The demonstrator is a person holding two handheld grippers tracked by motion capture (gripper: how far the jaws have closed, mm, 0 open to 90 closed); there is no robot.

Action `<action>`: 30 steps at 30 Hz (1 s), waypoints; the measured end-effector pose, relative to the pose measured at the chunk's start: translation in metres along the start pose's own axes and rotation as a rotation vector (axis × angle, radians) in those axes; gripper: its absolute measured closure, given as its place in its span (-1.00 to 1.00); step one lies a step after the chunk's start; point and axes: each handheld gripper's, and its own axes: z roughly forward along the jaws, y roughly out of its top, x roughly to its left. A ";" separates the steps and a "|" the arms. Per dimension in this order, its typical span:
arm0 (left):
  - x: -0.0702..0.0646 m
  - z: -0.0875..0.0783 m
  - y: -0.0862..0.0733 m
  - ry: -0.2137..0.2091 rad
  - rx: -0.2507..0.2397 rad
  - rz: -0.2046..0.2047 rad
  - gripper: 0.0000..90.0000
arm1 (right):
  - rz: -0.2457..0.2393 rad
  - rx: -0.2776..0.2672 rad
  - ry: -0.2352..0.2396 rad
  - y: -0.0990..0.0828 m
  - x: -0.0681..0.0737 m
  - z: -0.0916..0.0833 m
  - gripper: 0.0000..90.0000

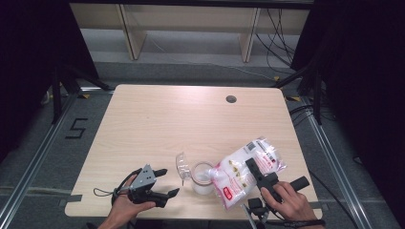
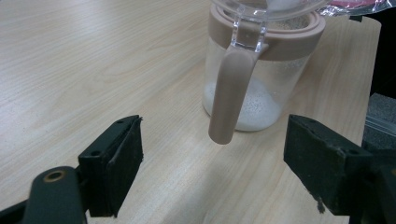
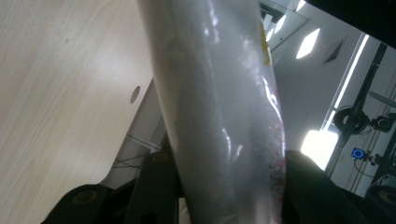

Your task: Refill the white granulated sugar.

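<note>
Our right gripper (image 1: 256, 172) clamps the bag (image 1: 248, 169), tilted mouth-down over the jar (image 1: 202, 177) to its left; our left gripper (image 1: 165, 182) stands open beside it.

Plastic bag gripped between the right gripper's black jaws

The right gripper (image 3: 224, 186) has its two jaws pressed against either side of a translucent plastic bag (image 3: 210, 102), which rises from between them up past the top edge. White grainy contents show through the film, with red specks of print low on its right side. The pale wood table (image 3: 60, 93) lies left, a round hole (image 3: 135, 94) near its edge.
</note>
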 end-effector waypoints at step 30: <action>-0.001 0.001 -0.001 -0.003 -0.004 -0.009 -0.57 | -0.018 -0.002 -0.001 0.000 -0.001 -0.001 0.55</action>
